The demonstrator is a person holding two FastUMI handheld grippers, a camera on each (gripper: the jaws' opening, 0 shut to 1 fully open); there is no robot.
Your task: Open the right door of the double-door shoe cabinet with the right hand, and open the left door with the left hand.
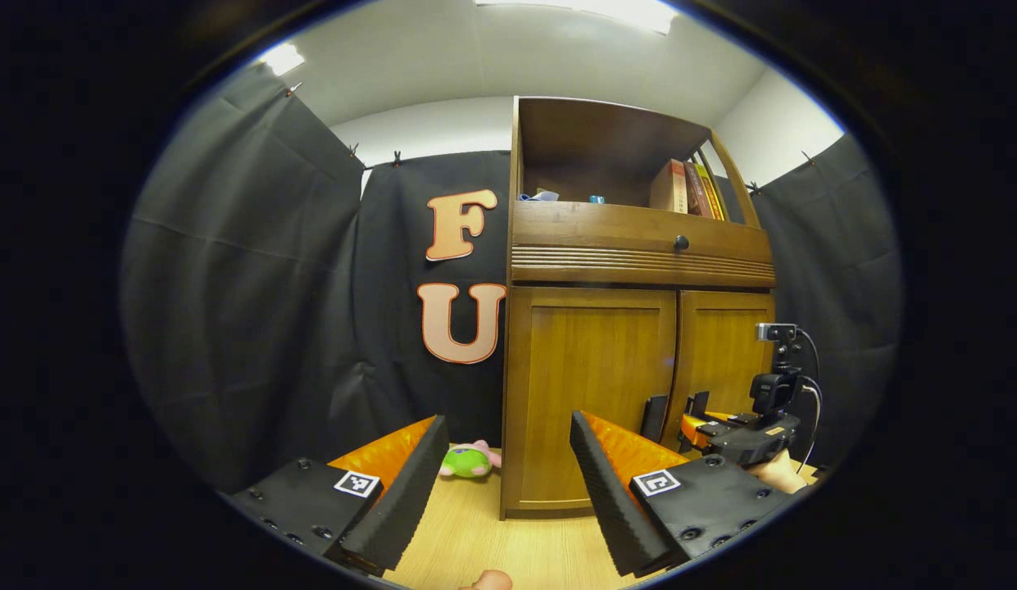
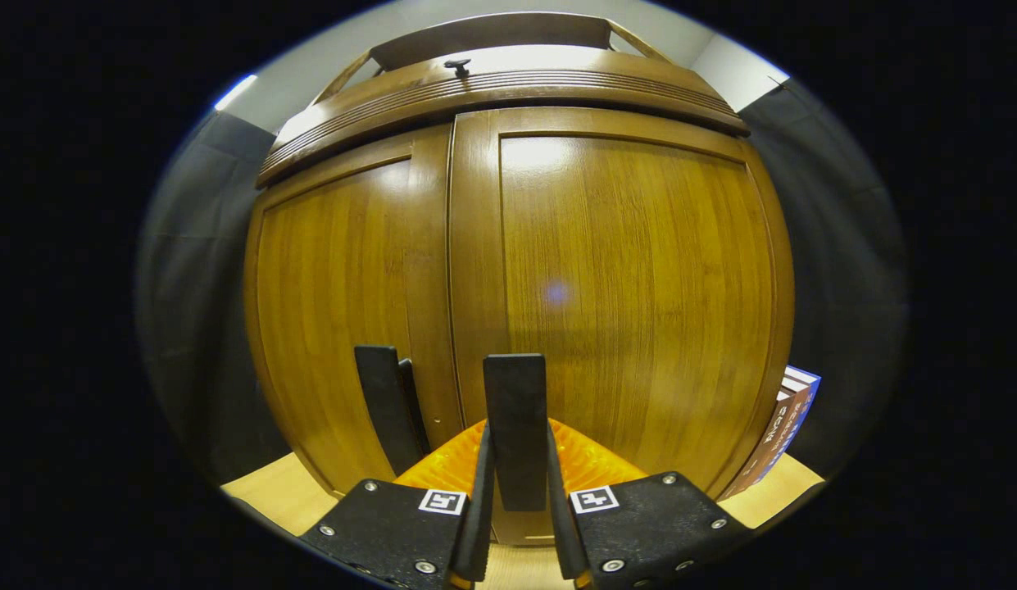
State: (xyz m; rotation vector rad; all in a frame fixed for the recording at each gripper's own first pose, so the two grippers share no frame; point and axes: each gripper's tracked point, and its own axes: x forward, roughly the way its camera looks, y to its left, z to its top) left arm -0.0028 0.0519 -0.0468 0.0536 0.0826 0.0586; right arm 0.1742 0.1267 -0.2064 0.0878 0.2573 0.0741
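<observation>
1. Doors: two, left door (image 2: 344, 303) and right door (image 2: 631, 287), both closed on the shoe cabinet (image 1: 631, 246).
2. Grippers: left gripper (image 1: 508, 483) spread wide; right gripper (image 2: 516, 426) fingers together, empty, near the door seam.
3. Plush toy (image 1: 469, 460) partly hidden beside the cabinet.

One shoe cabinet (image 1: 639, 328) fills the centre-right of the left gripper view, with two closed doors: left door (image 1: 590, 393) and right door (image 1: 725, 360). One drawer knob (image 1: 681, 242) sits above them. One plush toy (image 1: 469, 460) lies at lower centre. Several books (image 1: 688, 188) stand upper right; their number is unclear.
</observation>
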